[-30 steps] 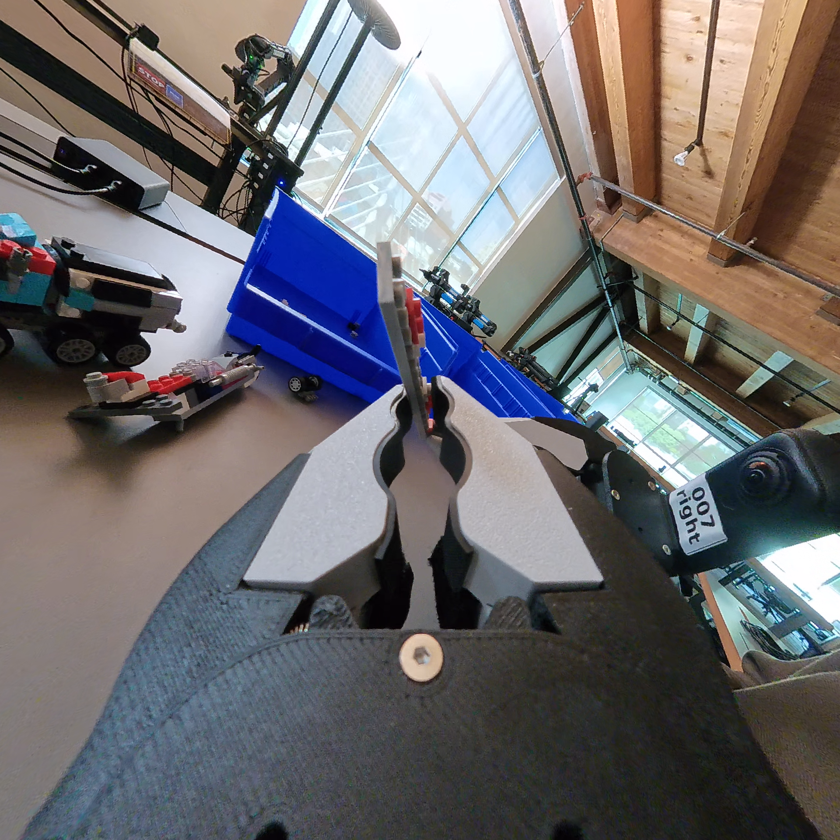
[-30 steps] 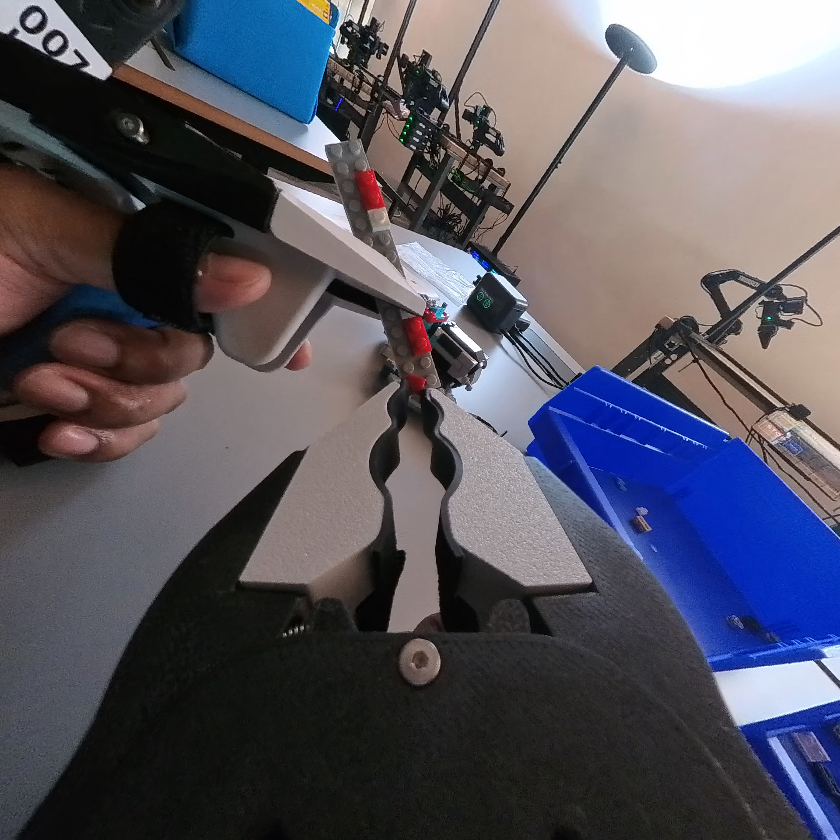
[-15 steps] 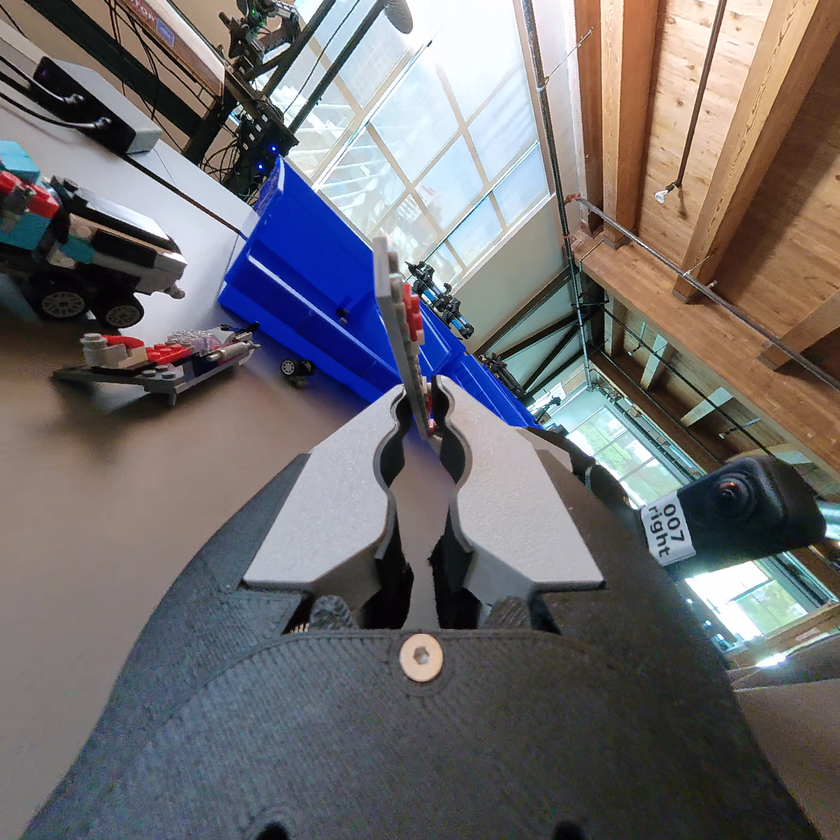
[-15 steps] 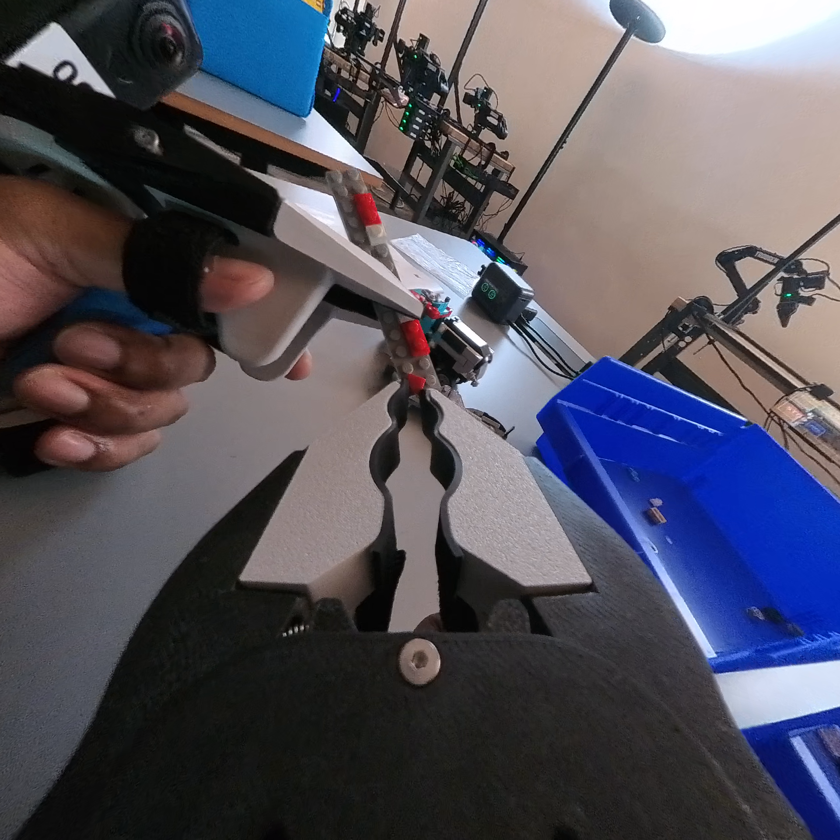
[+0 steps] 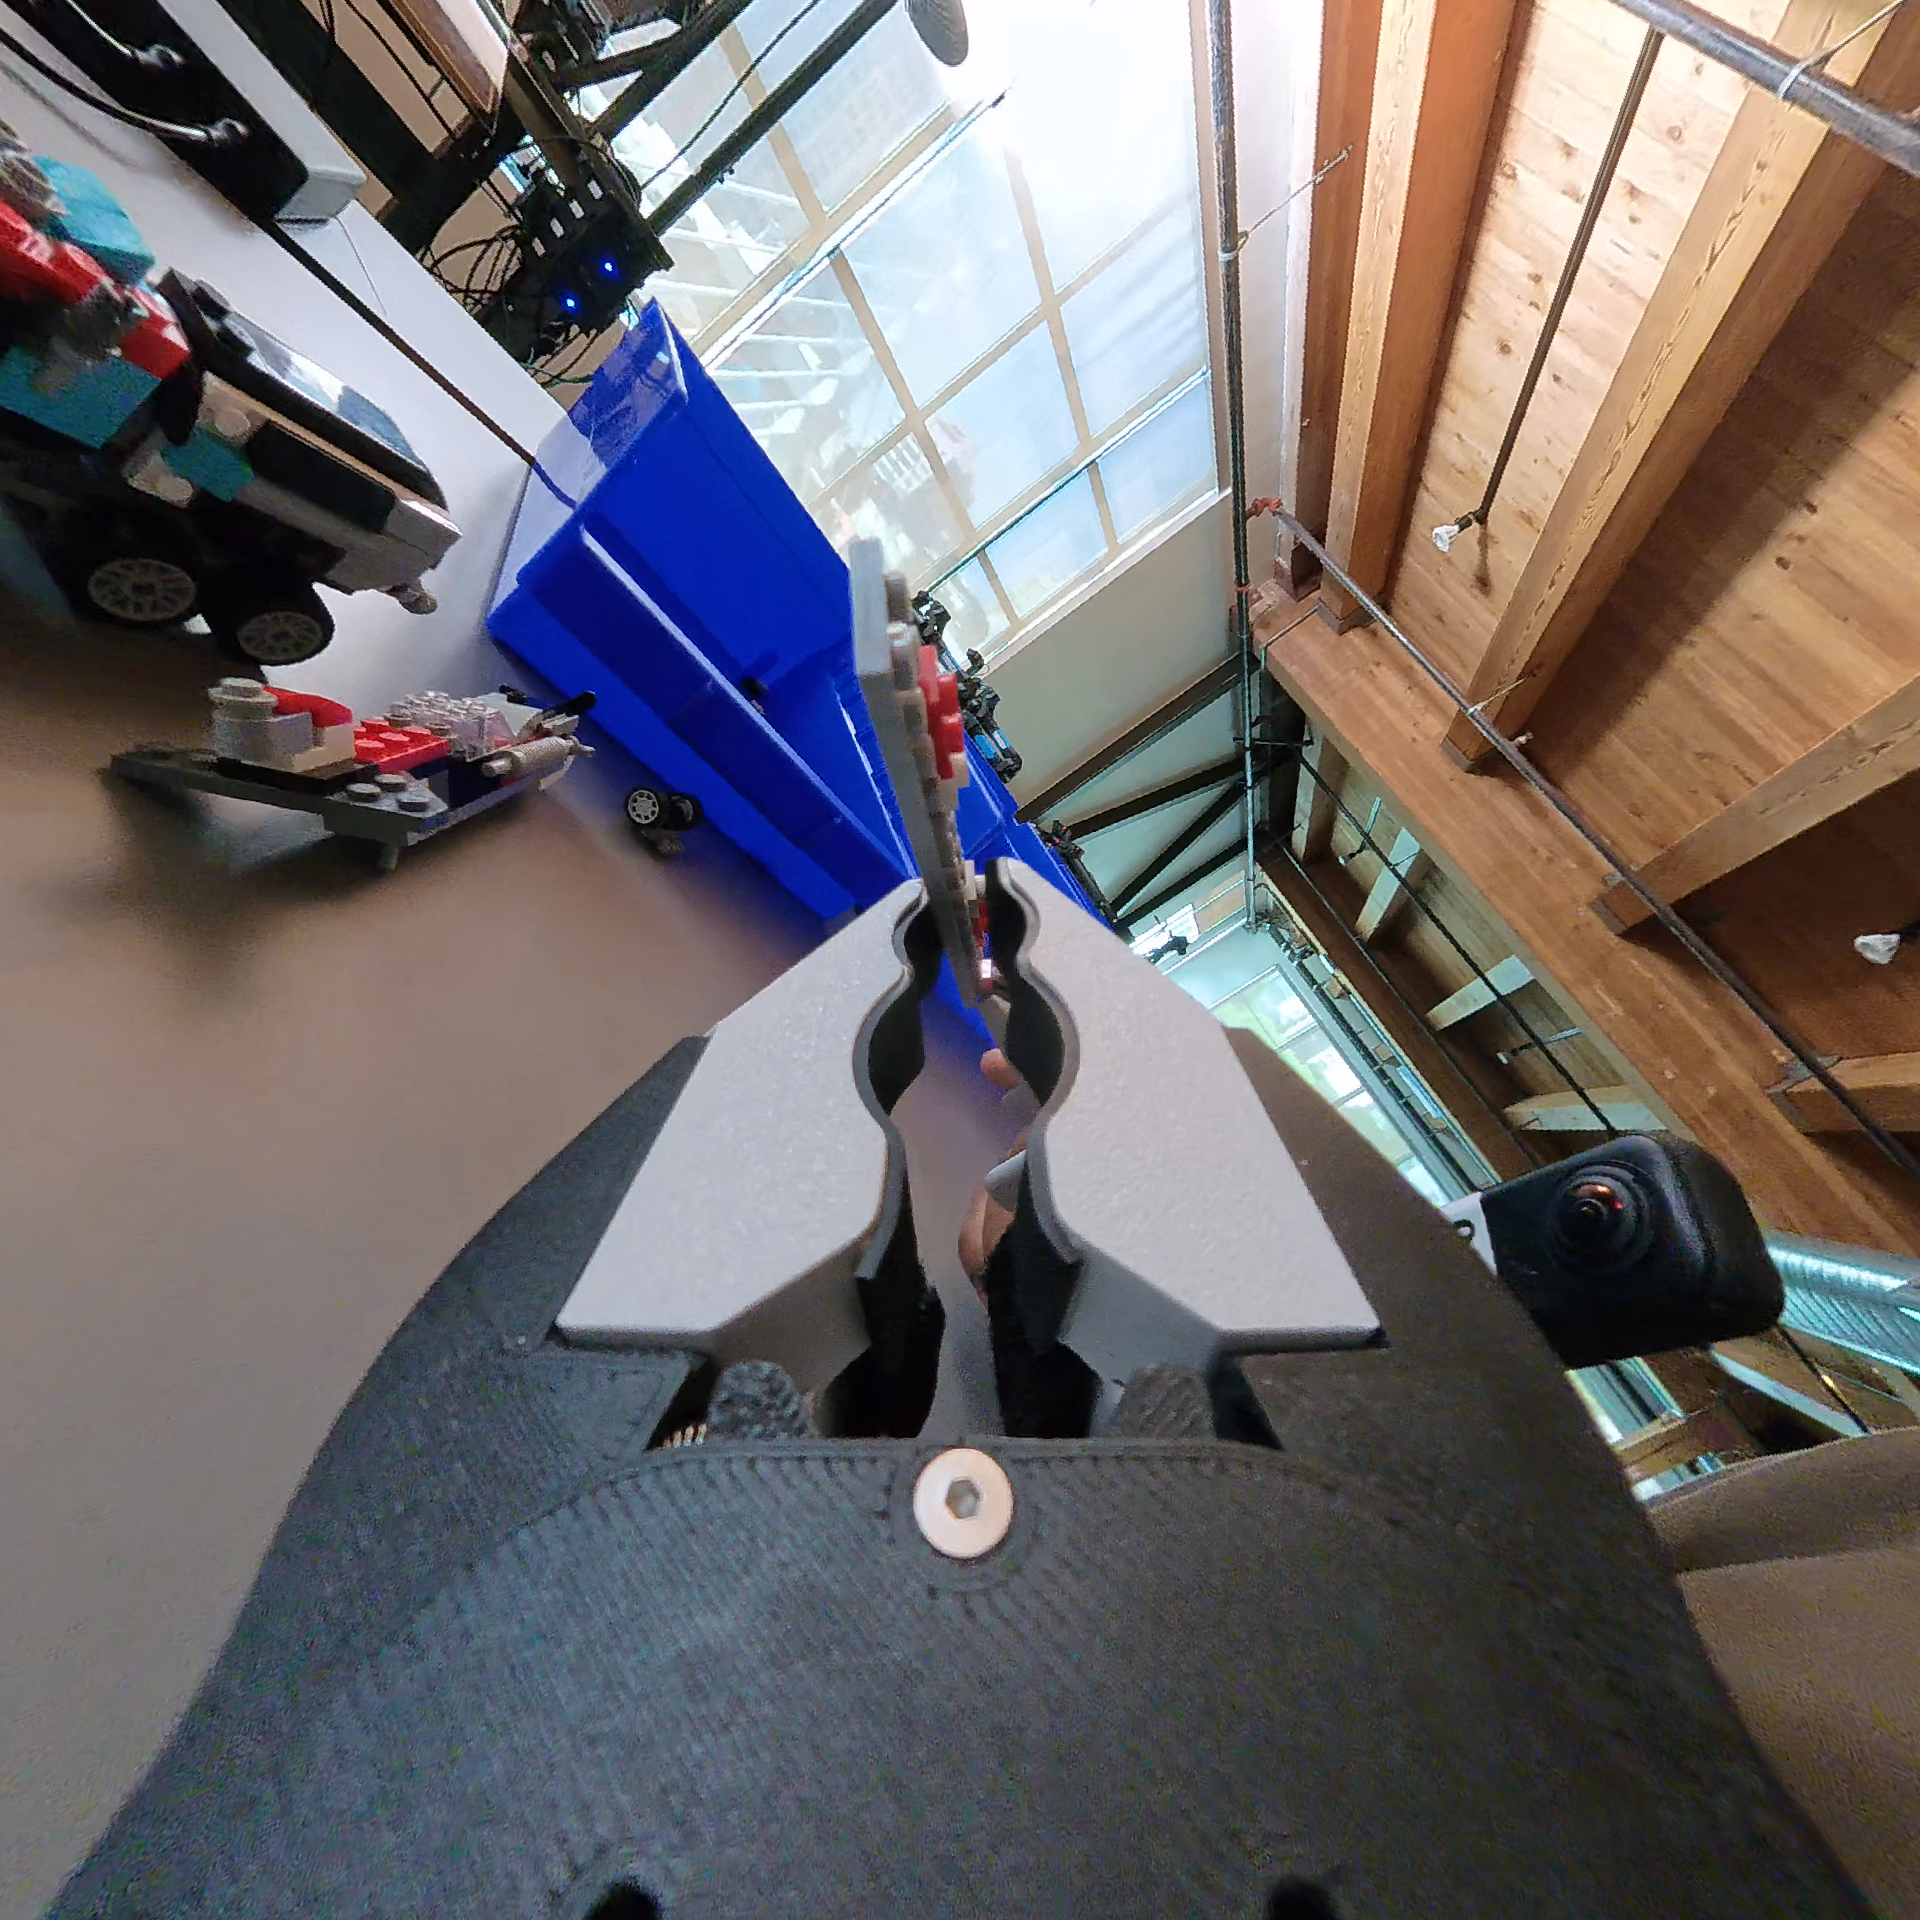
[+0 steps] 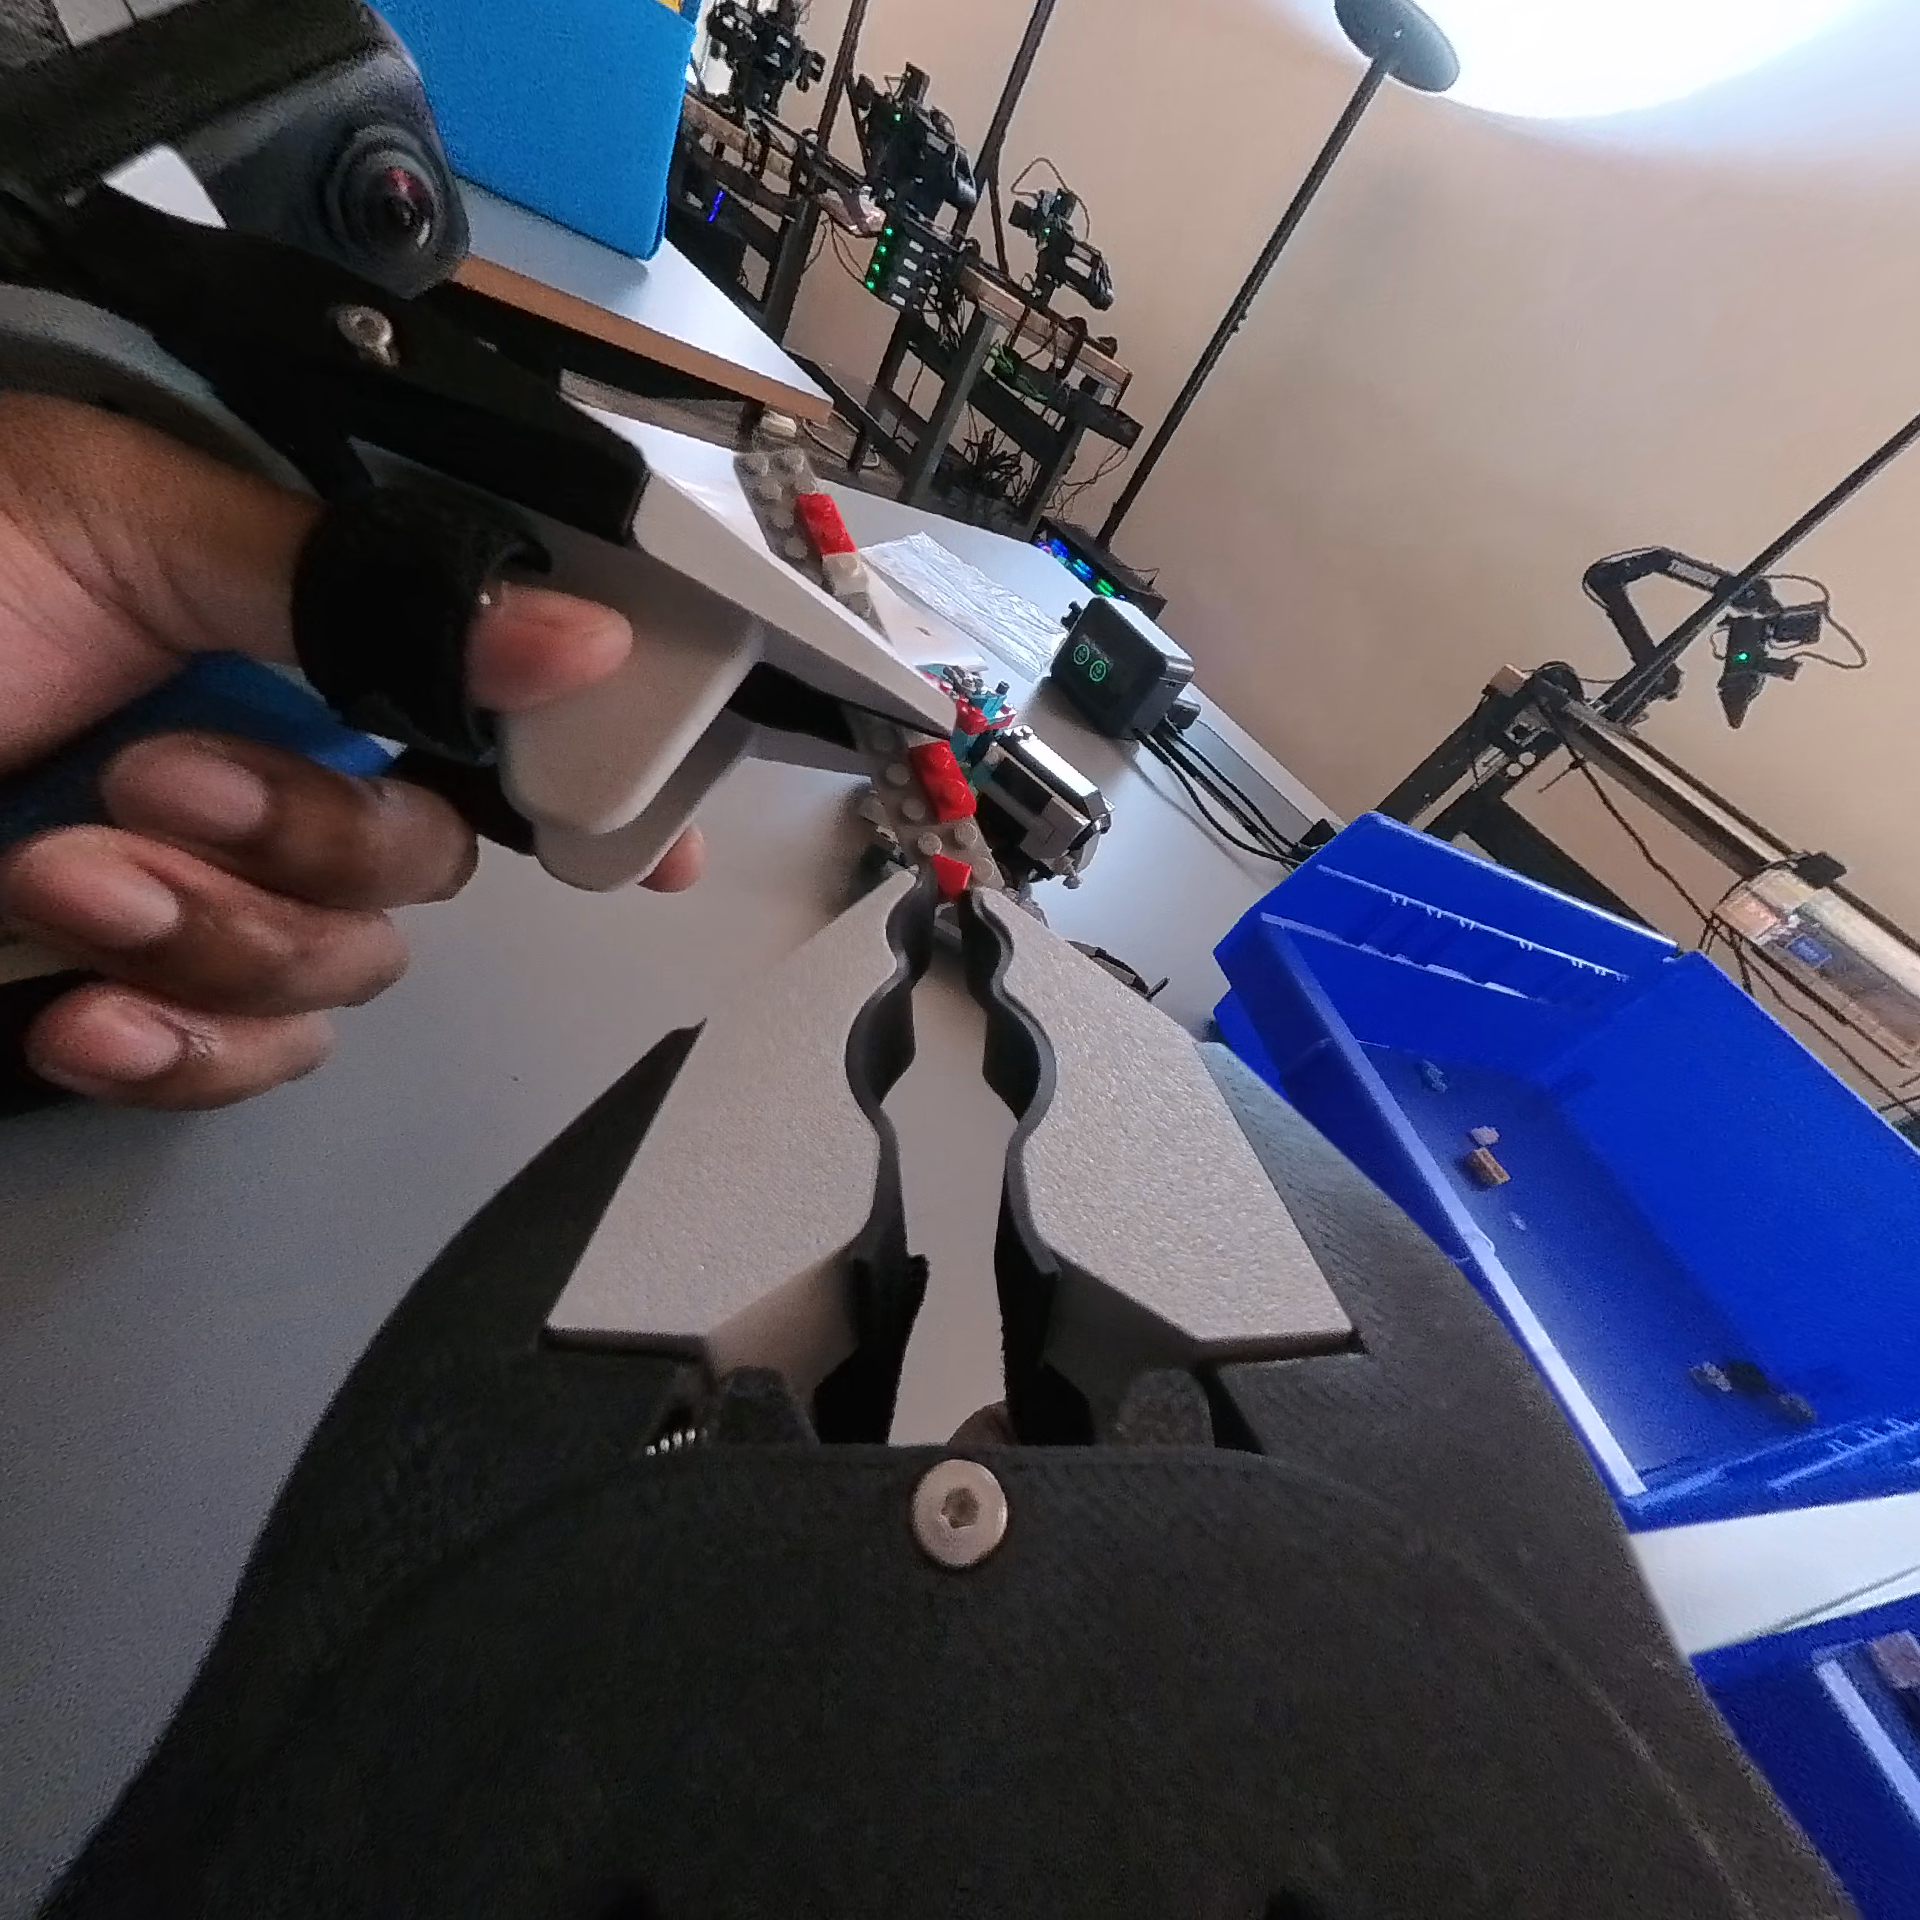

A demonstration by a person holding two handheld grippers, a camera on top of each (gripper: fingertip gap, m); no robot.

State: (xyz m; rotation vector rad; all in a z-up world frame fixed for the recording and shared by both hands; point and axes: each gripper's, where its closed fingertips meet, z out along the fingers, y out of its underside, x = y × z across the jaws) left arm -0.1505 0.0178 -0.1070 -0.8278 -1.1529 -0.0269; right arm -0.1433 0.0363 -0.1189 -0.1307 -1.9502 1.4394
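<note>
Toy car [image 5: 197,488], blue bins [image 6: 1621,1091], loose wheel [image 5: 657,808].

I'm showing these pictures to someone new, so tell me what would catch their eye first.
First, the long grey brick strip with red pieces, held in the air between both tools: the left gripper is clamped on its middle, and the right gripper pinches a small red piece at its lower end. Next, the bright blue bins on the right of the table, and the black and teal toy car standing at the table's far left.
</note>
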